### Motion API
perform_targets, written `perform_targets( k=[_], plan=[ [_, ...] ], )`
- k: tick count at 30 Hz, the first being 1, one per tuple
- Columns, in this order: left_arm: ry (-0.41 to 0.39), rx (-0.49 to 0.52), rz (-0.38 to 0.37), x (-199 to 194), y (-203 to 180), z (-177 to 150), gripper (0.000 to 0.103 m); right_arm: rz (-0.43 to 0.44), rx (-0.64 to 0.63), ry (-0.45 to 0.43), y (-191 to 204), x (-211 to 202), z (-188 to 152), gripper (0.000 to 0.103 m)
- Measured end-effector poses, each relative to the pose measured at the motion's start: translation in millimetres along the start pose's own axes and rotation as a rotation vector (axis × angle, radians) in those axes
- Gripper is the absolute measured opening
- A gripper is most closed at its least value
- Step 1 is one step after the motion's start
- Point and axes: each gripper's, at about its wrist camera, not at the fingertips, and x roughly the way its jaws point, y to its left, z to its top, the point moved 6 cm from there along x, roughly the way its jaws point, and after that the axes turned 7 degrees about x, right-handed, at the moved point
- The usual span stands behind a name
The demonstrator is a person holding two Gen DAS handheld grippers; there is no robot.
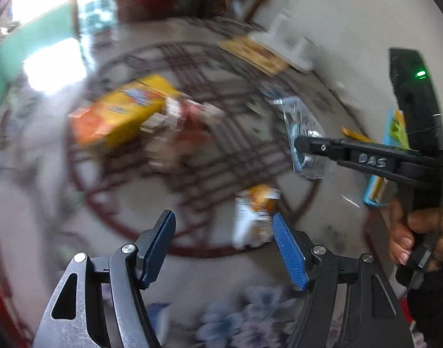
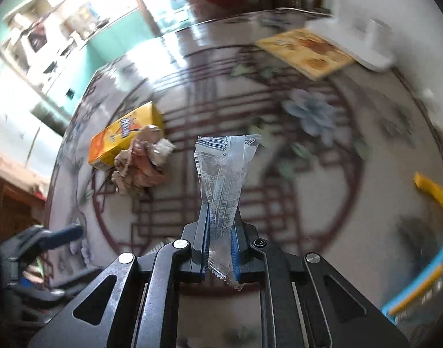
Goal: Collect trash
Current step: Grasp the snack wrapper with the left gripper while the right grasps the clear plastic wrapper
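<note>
My right gripper [image 2: 220,232] is shut on a clear plastic wrapper [image 2: 225,168] and holds it upright above the round patterned table [image 2: 323,191]. The wrapper also shows in the left wrist view [image 1: 301,124], pinched in the right gripper [image 1: 301,145]. My left gripper [image 1: 222,232] is open and empty, just above and short of a small white-and-orange wrapper [image 1: 254,217]. A yellow-orange snack box [image 1: 125,110] and crumpled brown paper [image 1: 175,133] lie at mid-left; both show in the right wrist view, the box [image 2: 119,136] and the paper [image 2: 143,159].
A flat yellow card [image 2: 305,52] and a white plastic stand [image 2: 357,40] lie at the table's far right. A blue-and-yellow packet [image 2: 418,287] and a yellow strip [image 2: 433,191] lie at the right edge. Chairs stand behind the table.
</note>
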Motion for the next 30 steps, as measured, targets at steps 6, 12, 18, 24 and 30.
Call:
perform_targets(
  k=[6,12,18,24,30],
  plan=[
    [0.05,0.049,-0.055,36,-27,8,0.069,-0.026,0.072,-0.023,-15,-14,-1,0.012],
    [0.06,-0.025,-0.084,42,-17,6,0.019,-0.016,0.068,-0.04,-1,-22,-3,0.012],
    [-0.086,-0.089,0.006,-20,14,6,0.019,0.0,-0.026,-0.083,48,-31,4,0.012],
    [-0.172,-0.196,0.101,-73,60,-14,0.019,0.03,-0.132,-0.098,106,-30,2,0.012],
    [-0.207,-0.262,0.195,-118,96,-49,0.019,0.057,-0.208,-0.099,158,-27,-10,0.012]
  ],
)
